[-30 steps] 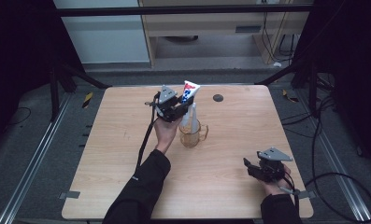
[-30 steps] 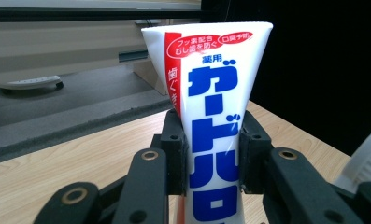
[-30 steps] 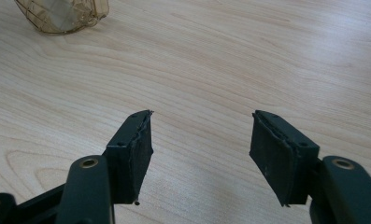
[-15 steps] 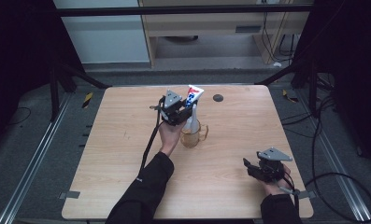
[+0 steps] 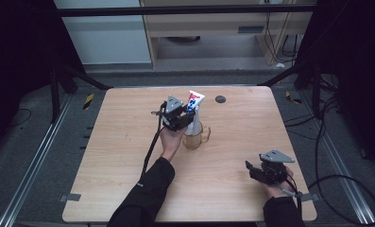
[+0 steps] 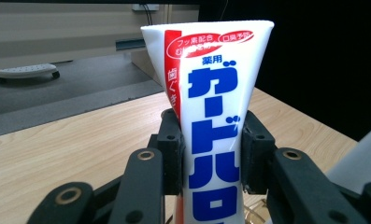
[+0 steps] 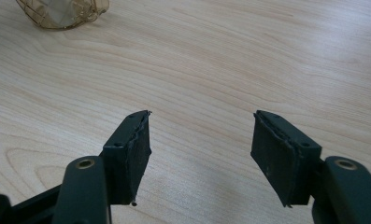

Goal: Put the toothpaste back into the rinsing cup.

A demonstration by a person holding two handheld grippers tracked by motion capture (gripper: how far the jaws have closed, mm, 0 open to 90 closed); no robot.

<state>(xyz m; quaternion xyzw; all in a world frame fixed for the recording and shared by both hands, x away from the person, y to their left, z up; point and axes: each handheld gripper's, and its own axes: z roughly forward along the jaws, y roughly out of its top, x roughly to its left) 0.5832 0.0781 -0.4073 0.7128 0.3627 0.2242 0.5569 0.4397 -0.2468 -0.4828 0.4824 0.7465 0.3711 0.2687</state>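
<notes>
The toothpaste tube (image 5: 193, 105) stands upright near the middle of the tabletop (image 5: 128, 156), slightly toward the far side, its lower end down inside a clear amber glass mug (image 5: 197, 137). The left hand-held gripper (image 5: 178, 118) sits just to the left of the tube, and its jaws are clamped on the tube's middle. In the left gripper view the tube (image 6: 211, 121) rises between the two black pads (image 6: 170, 140), which press on both its sides; the jaws have just been opening slightly, yet the pads are touching the tube. The tube's flat crimped end points up.

The tube is white with a red band along its left edge. Large blue Japanese characters run down its face, reading ガードハロー as far as shown, with 薬用 above them and small white writing in red ovals near the top.

The right hand-held gripper (image 5: 256, 171) rests near the right front corner of the tabletop, well apart from the tube, jaws apart with nothing between them (image 7: 199, 154).
</notes>
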